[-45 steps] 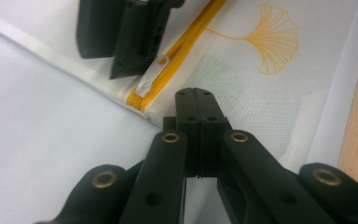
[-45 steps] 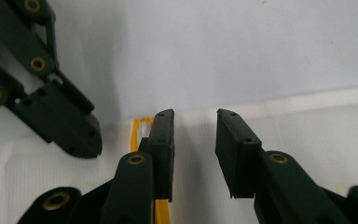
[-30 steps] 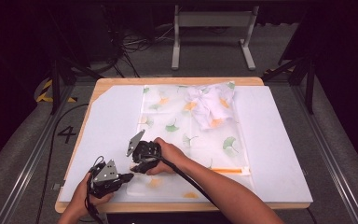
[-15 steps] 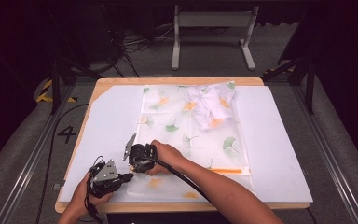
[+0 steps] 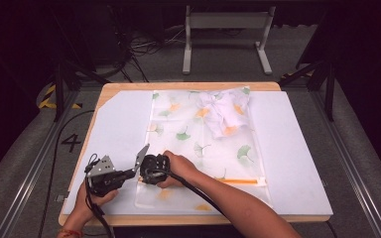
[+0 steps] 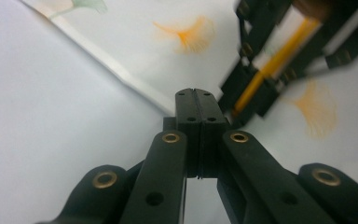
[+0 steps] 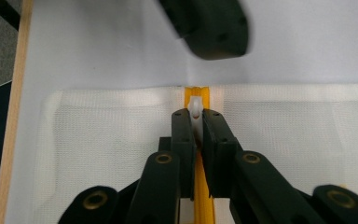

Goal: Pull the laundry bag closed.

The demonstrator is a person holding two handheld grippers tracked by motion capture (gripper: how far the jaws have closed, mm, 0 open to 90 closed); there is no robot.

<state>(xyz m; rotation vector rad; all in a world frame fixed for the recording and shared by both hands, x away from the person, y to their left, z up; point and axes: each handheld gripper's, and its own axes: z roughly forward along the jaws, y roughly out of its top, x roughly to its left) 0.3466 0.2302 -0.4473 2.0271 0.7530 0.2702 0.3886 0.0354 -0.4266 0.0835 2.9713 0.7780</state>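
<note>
The right tool [image 5: 146, 174], seen from the high view, sits near the front-left corner of the surface [image 5: 124, 106], at the left end of a clear zip bag [image 5: 198, 148] printed with ginkgo leaves. The bag lies flat, running from the front edge back toward the far edge, with a folded white garment [image 5: 225, 111] inside near its far end. Its orange zip track [image 5: 238, 181] runs left to right along the front part of the bag, parallel to the front edge. The left tool [image 5: 129, 173] lies just left of the right one, their tips nearly meeting at the bag's left edge. At this size neither tool's closure can be read.

In the left gripper view, the left tool [image 6: 196, 100] has its jaws pressed together at the bag's edge [image 6: 121, 74]; it probably pinches the film there, though the contact is hidden by the jaws. The right tool [image 6: 279, 60] is just beyond, with the orange track [image 6: 279, 58] passing between its jaws.

In the right gripper view, the right tool [image 7: 195, 116] is closed on the white slider [image 7: 195, 108], which sits at the very end of the orange track [image 7: 196, 93], close to the bag's side edge. The track's long axis runs straight back under this tool, so any further travel of the slider would lie along that line, toward the person's right. The left tool's tip [image 7: 209, 28] lies just past the bag's edge.
</note>
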